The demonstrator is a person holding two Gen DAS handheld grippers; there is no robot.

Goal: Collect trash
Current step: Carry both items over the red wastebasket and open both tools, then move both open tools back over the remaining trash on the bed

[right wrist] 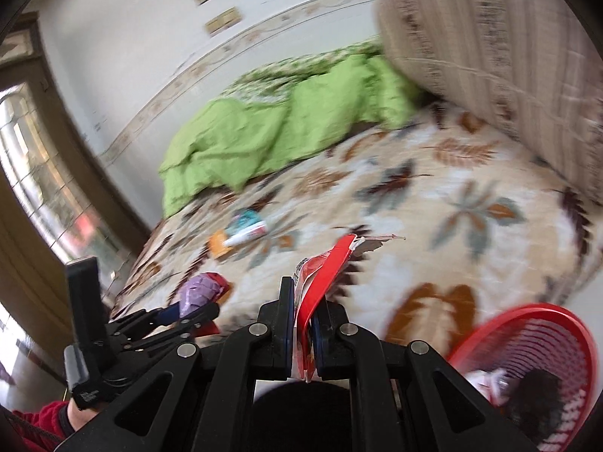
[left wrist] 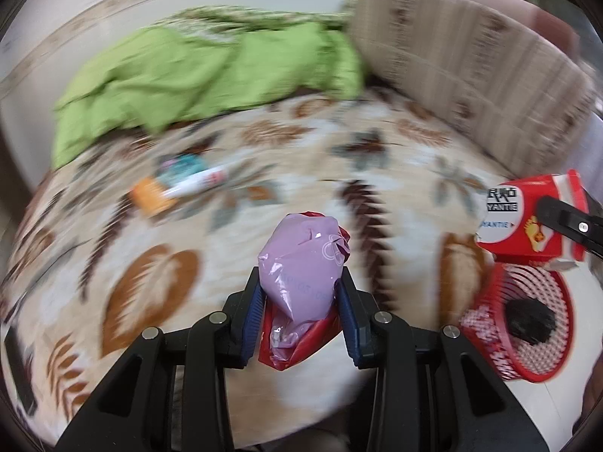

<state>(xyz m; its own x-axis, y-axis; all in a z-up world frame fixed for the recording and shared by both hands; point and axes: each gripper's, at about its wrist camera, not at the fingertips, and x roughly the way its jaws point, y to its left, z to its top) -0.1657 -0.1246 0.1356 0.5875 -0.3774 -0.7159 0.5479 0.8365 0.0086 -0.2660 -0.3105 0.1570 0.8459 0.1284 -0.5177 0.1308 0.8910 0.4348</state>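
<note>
Pads of my left gripper (left wrist: 299,301) squeeze a lilac plastic pouch (left wrist: 301,263) wrapped with red film; jaws partly closed on its lower half. It looks light, soft and slick, so I judge a mid-body pinch safest. My right gripper (right wrist: 303,316) is clamped flat on a red carton wrapper (right wrist: 320,278), thin and floppy, held near its bottom edge. Both hang above the leaf-print bedspread (left wrist: 395,173), with the red basket (right wrist: 542,342) just beside them at lower right. More packets (left wrist: 181,184) lie farther up the bed.

A bed (left wrist: 233,226) spread with a leaf-patterned cover was seen, on which a green quilt (left wrist: 203,75), a striped pillow (left wrist: 459,71) and several small wrappers (left wrist: 181,184) were laid.
</note>
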